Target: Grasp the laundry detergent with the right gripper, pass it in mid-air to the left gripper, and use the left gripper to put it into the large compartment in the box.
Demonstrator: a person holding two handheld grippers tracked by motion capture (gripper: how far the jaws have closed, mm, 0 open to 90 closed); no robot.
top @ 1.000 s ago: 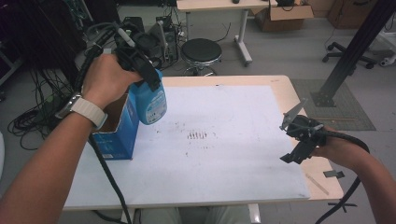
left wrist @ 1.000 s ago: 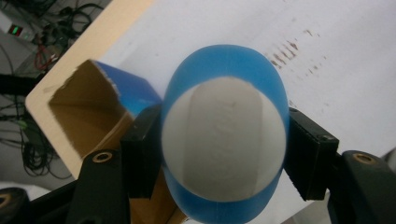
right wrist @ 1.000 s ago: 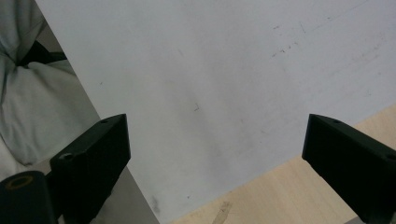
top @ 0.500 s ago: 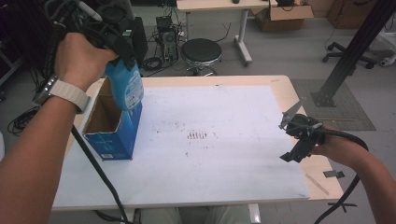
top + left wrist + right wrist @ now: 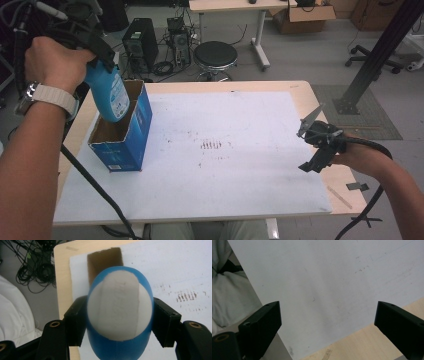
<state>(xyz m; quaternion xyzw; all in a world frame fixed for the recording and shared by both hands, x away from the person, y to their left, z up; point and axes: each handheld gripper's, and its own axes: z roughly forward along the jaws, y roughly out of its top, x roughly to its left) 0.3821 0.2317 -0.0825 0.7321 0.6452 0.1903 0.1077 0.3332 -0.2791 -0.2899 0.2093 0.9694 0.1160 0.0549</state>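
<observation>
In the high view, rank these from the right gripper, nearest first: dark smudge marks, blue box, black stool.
From the right gripper, at the table's right edge:
1. Dark smudge marks, mid-table, to its left.
2. Black stool, on the floor beyond the table's far edge.
3. Blue box, near the table's left edge.
Stool and box are fairly close to call.

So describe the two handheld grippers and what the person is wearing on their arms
Both grippers are black with two blocky, squared jaws; brass-coloured screw inserts sit near the jaw bases. The left gripper trails a black cable down past the table edge. The right gripper has a grey pointed plate on top and a black cable looping below the forearm. The left wrist wears a watch with a pale strap. Both forearms are bare, no sleeves.
</observation>
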